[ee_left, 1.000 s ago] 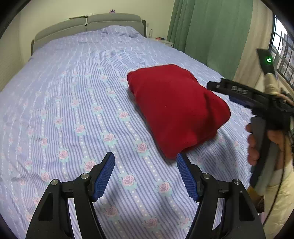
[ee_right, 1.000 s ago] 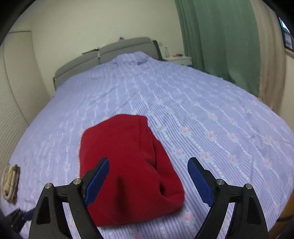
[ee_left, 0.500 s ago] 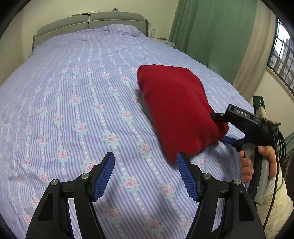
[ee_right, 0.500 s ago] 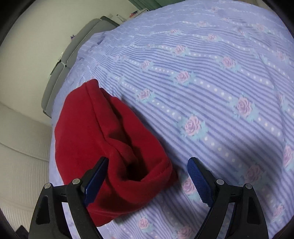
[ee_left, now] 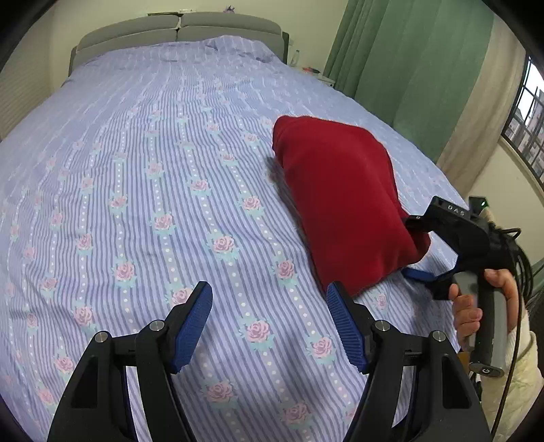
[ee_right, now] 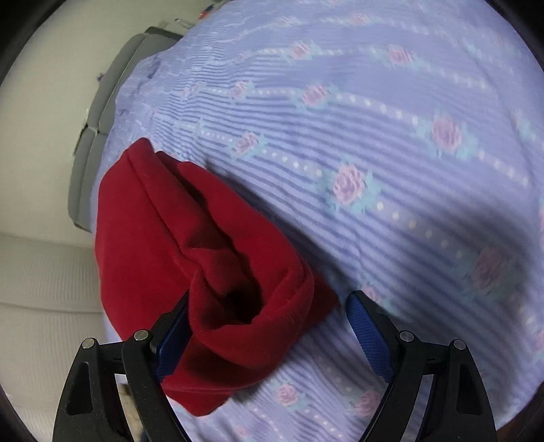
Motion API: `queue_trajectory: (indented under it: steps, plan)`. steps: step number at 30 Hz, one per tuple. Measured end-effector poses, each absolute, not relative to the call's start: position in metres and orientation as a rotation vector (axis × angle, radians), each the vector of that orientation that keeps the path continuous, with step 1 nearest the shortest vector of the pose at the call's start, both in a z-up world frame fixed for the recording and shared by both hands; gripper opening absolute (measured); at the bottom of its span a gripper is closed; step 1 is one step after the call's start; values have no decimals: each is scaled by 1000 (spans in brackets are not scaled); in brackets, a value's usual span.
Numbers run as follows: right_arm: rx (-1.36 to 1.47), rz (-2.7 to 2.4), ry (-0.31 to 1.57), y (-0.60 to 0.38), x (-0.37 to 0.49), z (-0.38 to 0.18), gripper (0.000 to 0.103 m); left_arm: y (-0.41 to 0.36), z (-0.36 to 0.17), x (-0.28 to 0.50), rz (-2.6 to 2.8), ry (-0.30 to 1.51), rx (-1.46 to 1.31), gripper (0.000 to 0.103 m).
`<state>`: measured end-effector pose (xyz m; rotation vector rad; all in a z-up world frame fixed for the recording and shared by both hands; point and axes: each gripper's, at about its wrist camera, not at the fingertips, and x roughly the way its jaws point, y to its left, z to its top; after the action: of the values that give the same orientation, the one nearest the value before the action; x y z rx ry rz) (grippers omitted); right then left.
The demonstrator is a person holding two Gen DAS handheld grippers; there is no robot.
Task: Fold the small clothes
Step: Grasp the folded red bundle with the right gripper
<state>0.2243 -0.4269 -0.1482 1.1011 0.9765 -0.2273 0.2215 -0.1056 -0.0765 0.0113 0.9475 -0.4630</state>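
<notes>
A folded red garment (ee_left: 340,204) lies on the flowered lilac bedsheet (ee_left: 153,170). My left gripper (ee_left: 268,306) hovers open over bare sheet, just short of the garment's near corner, with nothing between its fingers. My right gripper (ee_left: 416,248), held by a hand (ee_left: 469,306), sits at the garment's near right end, rolled on its side. In the right wrist view the right gripper (ee_right: 268,316) stands open around the rolled end of the red garment (ee_right: 204,255). The left pad (ee_right: 170,336) lies against the cloth, partly hidden by it. The right pad (ee_right: 367,333) stands clear of it.
A grey headboard (ee_left: 180,27) closes the far end of the bed. Green curtains (ee_left: 408,68) and a barred window (ee_left: 523,129) run along the right side, with a small nightstand (ee_left: 319,74) in the far corner. The bed's near right edge is by the person's pale sleeve (ee_left: 516,384).
The right gripper has dropped down beside the garment and rolled sideways, so its jaws now straddle the garment's near end. The left gripper has barely shifted and stays open.
</notes>
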Motion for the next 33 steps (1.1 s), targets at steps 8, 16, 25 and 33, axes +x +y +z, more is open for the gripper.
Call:
queue_trajectory:
  steps: [8,16,25,33]
  plan:
    - [1159,-238,863,-411,221,-162,87,-96,-72,224,-431,941,13,69]
    - [1227,-180,764,-421,214,-167,78,-102,-66,245,-434,941,52,69]
    - [1145,-123,709,-425,202,-169,65,-132,-57,309,-569,1015,-93,84]
    - [1009,-135,707,-415,207,-159,64,-189,-73,344,-704,1111,-88,84]
